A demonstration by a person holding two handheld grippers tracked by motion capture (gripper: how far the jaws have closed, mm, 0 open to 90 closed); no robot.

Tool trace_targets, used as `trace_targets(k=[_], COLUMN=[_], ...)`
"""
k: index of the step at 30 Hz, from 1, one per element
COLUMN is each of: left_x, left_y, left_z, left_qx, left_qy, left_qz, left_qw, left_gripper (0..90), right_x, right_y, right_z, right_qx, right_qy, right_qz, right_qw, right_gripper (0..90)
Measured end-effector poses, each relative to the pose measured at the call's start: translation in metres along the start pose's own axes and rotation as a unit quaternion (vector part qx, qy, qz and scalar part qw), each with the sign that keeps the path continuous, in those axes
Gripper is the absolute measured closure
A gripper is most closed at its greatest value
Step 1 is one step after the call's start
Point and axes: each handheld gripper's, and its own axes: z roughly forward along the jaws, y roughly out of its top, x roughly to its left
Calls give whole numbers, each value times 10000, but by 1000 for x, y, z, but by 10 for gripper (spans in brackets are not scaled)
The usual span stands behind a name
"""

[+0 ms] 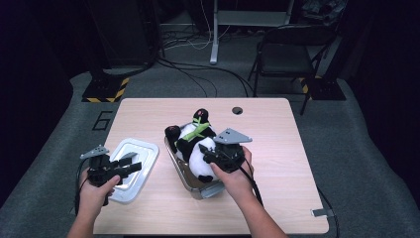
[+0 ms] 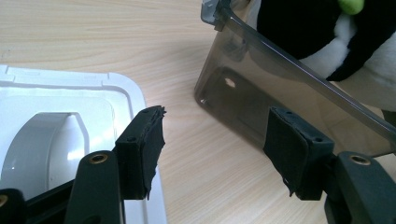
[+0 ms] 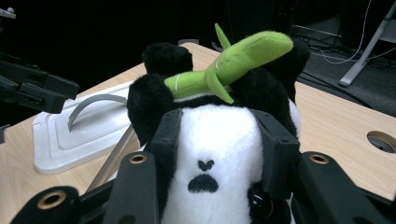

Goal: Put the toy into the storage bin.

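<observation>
Plush first, from the high view: saw the panda (image 1: 195, 144) lying on its back in the smoky container (image 1: 198, 191) at mid-table, head to the near end, limbs and upper body bulging well above the rim. Found the right gripper (image 1: 205, 153) clamped across the head. Found the left gripper (image 1: 132, 166) over at the near left, hovering above the white lid (image 1: 136, 148), well apart from the container. Judged that nothing steadied the container, so a push on the toy could slide or tip it across the table (image 1: 148, 114).

From the left gripper view: saw its jaws standing apart with nothing between them, the lid (image 2: 70, 107) below on the left and the container wall (image 2: 261, 93) just beyond on the right, black fur (image 2: 336, 51) spilling over the edge. Judged that a paw left over that rim would stop the lid from seating.

From the right gripper view: saw both pads pressed into the white face (image 3: 215, 140), squeezing soft stuffing only. Noted the green bamboo stalk (image 3: 233, 63) sticking up high between the arms. Judged that such a grip could slip off the fur, and that the stalk could catch the lid (image 3: 79, 130) later.
</observation>
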Motion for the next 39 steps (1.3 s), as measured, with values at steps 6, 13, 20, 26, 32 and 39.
trace_targets(k=[6, 13, 20, 26, 32, 39], left_x=[0, 2, 1, 1, 0, 2], left_y=[0, -1, -1, -1, -1, -1], left_z=[1, 1, 1, 2, 2, 3], left_qx=[-50, -16, 6, 18, 34, 30], left_qy=[14, 6, 8, 10, 24, 20], left_qz=[-1, -8, 13, 0, -64, -8], left_qw=[10000, 10000, 10000, 10000, 10000, 10000], left_gripper=[372, 372, 372, 372, 372, 372], right_x=[2, 4, 10, 7, 6, 3], right_y=[-2, -6, -14, -23, -27, -27], right_z=[7, 14, 20, 27, 29, 30], right_qx=[-36, -44, 33, 316, 546, 851], right_qy=[-16, -64, -118, 43, 161, 348], right_qz=[129, 112, -30, 86, 138, 169], right_qw=[9999, 9999, 9999, 9995, 9983, 9956], right_gripper=[566, 568, 568, 567, 569, 574])
